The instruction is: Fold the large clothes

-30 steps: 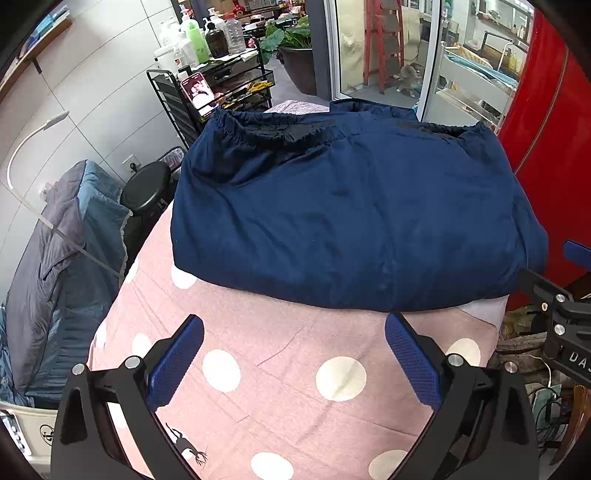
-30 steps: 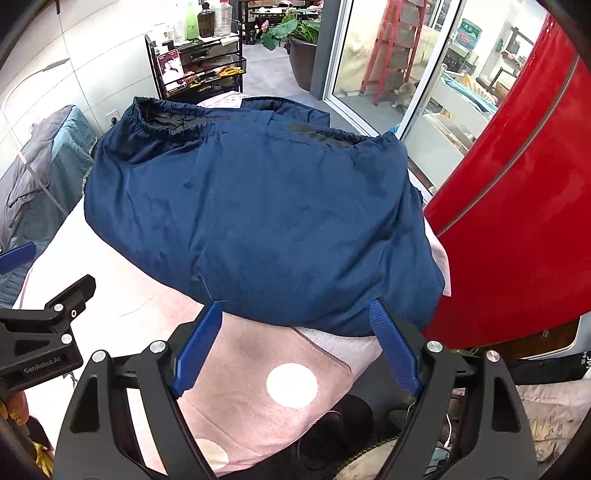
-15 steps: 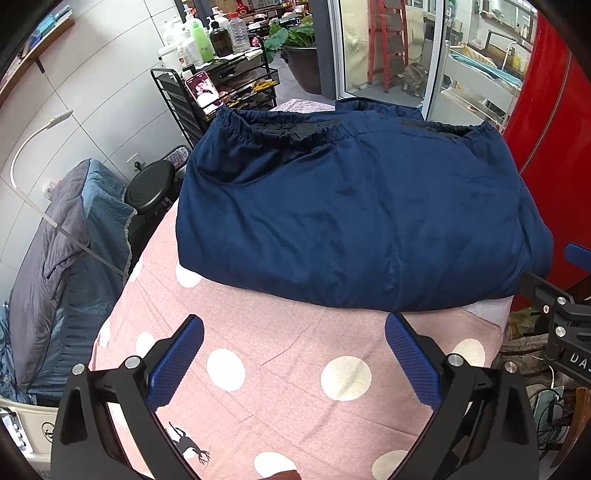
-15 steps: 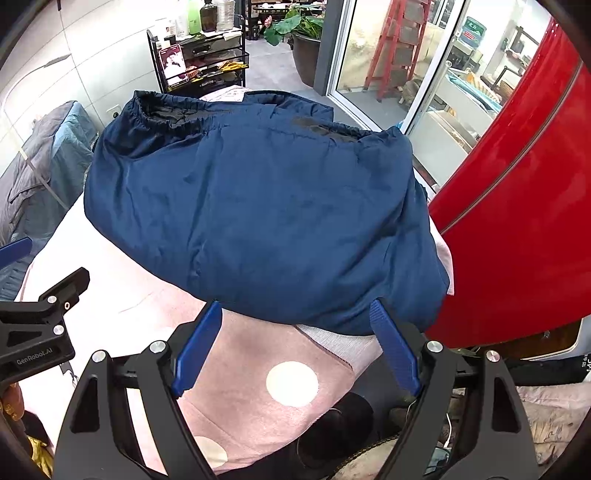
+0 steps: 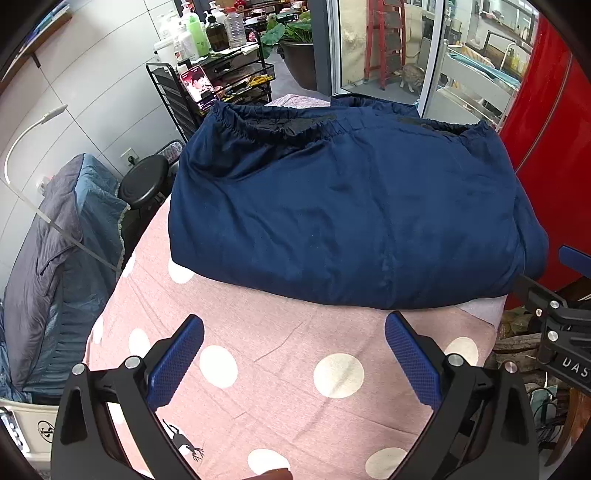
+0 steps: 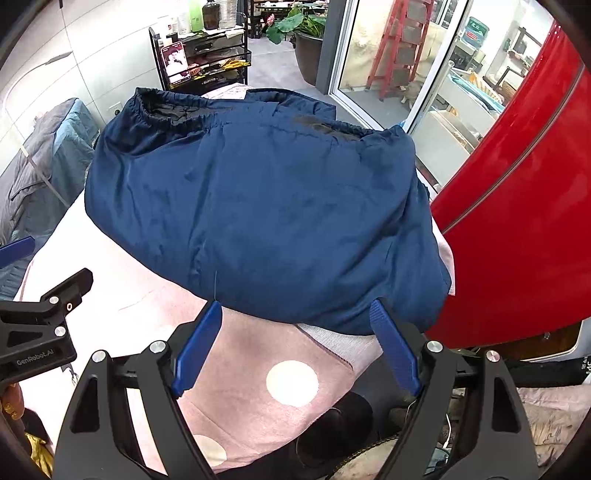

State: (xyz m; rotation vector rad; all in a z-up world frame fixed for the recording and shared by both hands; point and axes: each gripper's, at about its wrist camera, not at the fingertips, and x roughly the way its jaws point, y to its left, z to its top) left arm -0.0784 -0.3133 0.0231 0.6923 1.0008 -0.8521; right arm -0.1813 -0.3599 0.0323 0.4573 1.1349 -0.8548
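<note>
On black wire rack (image 5: 236, 79), bottles (image 5: 207, 29), folded navy garment (image 5: 343, 210) nearby

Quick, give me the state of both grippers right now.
Left gripper: open, holding nothing, above the pink dotted sheet.
Right gripper: open, holding nothing, at the near edge of the blue garment.

Left gripper (image 5: 294, 330) and right gripper (image 6: 295, 315): jaws wide apart, empty, angled steeply down.

Left gripper (image 5: 293, 354): black angular frame, two fingers (image 5: 175, 363) with blue knurled pads, silver screw heads at pivots.
Right gripper (image 6: 295, 345): same build; its side shows white lettering "DAS". Left one's side reads "GenRobot.AI".
</note>
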